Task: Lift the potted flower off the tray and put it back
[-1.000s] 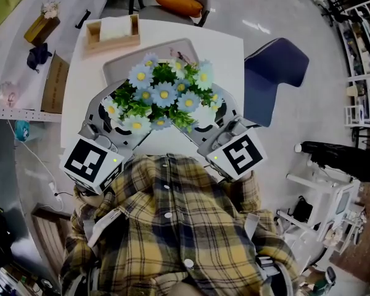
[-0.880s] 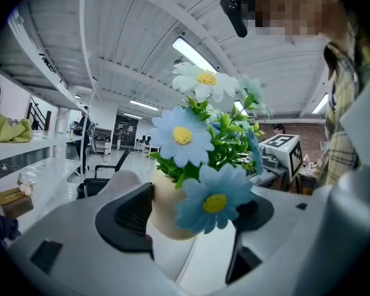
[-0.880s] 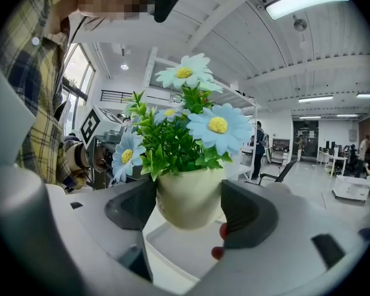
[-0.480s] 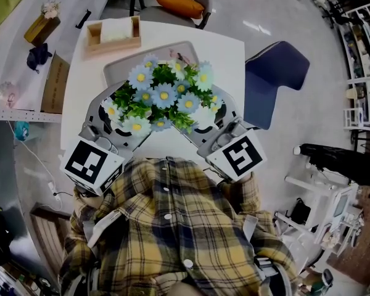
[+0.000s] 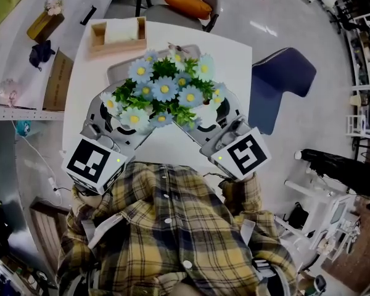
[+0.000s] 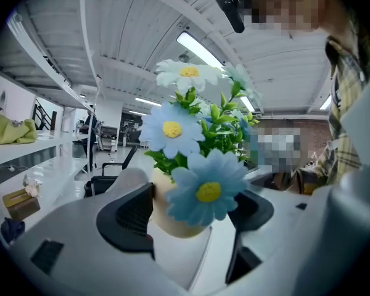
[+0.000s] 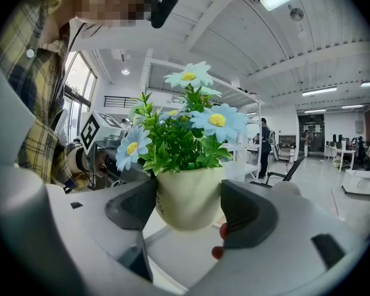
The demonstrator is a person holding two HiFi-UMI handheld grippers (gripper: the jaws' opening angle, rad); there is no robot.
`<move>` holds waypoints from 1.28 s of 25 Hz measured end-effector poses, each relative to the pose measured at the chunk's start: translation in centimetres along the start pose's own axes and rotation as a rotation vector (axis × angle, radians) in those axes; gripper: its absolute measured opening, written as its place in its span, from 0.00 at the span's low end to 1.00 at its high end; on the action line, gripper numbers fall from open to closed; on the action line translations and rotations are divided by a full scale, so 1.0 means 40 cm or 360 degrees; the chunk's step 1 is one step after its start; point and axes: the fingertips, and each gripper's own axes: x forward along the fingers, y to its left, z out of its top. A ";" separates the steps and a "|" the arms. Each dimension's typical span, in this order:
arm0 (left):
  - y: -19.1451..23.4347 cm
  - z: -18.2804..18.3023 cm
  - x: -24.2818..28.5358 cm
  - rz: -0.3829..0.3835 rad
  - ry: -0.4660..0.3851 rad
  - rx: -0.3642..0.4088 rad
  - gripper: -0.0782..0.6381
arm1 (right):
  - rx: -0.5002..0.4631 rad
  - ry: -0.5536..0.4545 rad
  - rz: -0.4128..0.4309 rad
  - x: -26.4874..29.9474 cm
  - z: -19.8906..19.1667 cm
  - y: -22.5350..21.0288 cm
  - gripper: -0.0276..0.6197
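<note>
Head view shows the white surface point(image 5: 170, 142) and the grey tray point(image 5: 119, 71) sitting much where they sat a second ago, while the flower point(image 5: 163, 91) has crept up the frame: its far blooms now reach the tray's far rim, where half a second back a strip of bare tray showed beyond them. My two marker cubes have hardly shifted, so I read this as the lift carrying on, the plant rising toward my head rather than travelling away. That puts me in the first half of the job, I judge, with the pot up and the setting-down not yet begun. Both gripper views back this up, since the rounded base of the pot point(image 7: 188, 196) hangs with open space under it and the tray's edge lies below. The plant is over the tray, close in front of my chest and hiding most of it. The pot is a small cream one, plain and smooth, narrowing to a curved bottom, and it stands upright. Above it is a dense clump of green leaves with pale blue and white daisies, yellow at the centres, spreading wider than the pot. My left gripper point(image 6: 191, 214) has its jaws clamped on the pot from one side, one bloom drooping over the near pad, and my right gripper point(image 7: 191, 208) squeezes it from the other, dark pads pressed to the wall.
</note>
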 end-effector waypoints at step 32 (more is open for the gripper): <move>0.029 -0.087 0.021 0.0078 0.0133 -0.0058 0.61 | 0.0082 0.0163 0.0087 0.047 -0.104 -0.001 0.54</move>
